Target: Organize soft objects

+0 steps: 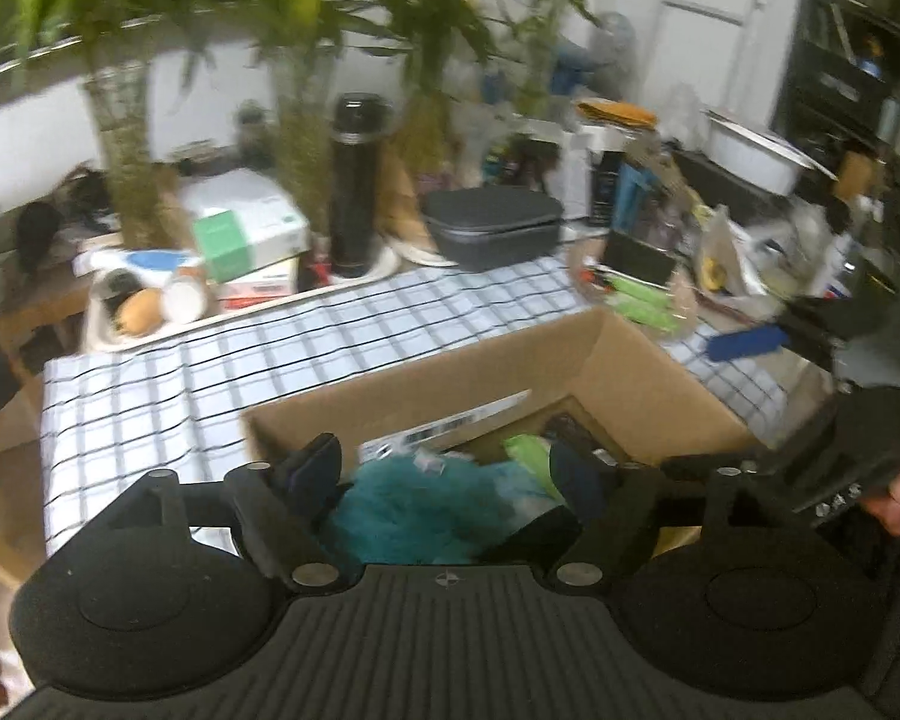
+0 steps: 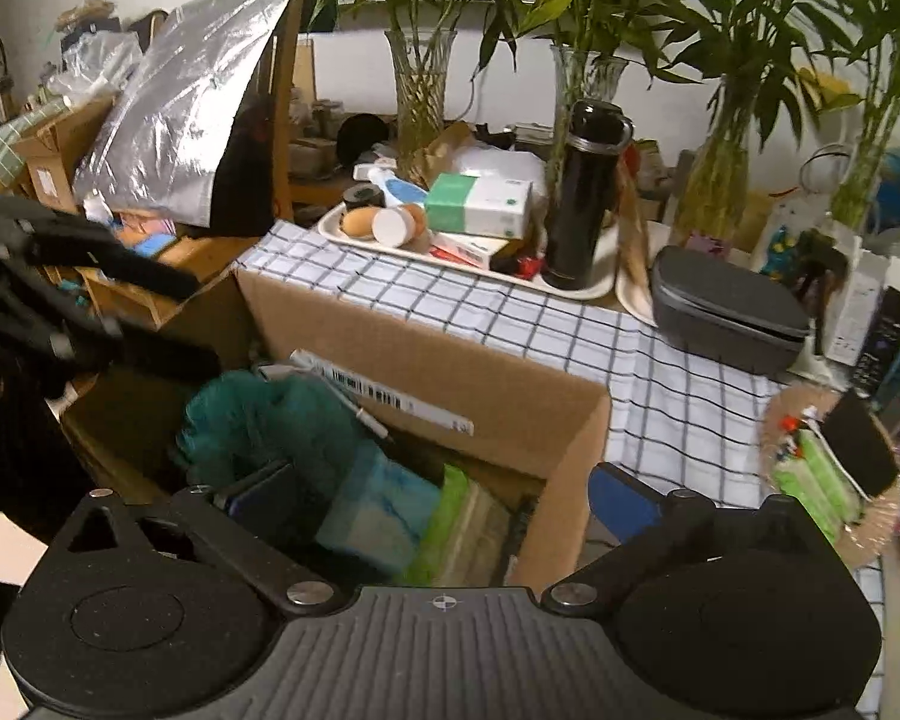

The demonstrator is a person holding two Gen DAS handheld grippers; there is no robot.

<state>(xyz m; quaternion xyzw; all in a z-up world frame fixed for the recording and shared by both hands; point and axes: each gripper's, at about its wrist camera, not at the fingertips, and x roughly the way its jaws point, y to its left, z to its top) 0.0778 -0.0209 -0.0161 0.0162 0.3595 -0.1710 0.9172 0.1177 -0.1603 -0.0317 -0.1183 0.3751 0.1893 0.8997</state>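
The left gripper (image 1: 447, 468) is observed with its fingers spread wide over the open cardboard box (image 1: 642, 372), nothing being held between them. Directly below it, a teal fluffy item (image 1: 414, 510) is seen lying inside the box, with a light green soft item (image 1: 525, 450) just beside it. The right gripper (image 2: 444, 492) is likewise found spread apart and empty, one finger above the box interior and the other outside the box's corner. From this view the teal fluffy item (image 2: 270, 420) is noted against the box's far wall, next to a pale blue soft piece (image 2: 384, 510). The box is set on a checked tablecloth (image 2: 660, 372), beyond which a black flask (image 2: 582, 198) and a grey case (image 2: 726, 312) are recorded.
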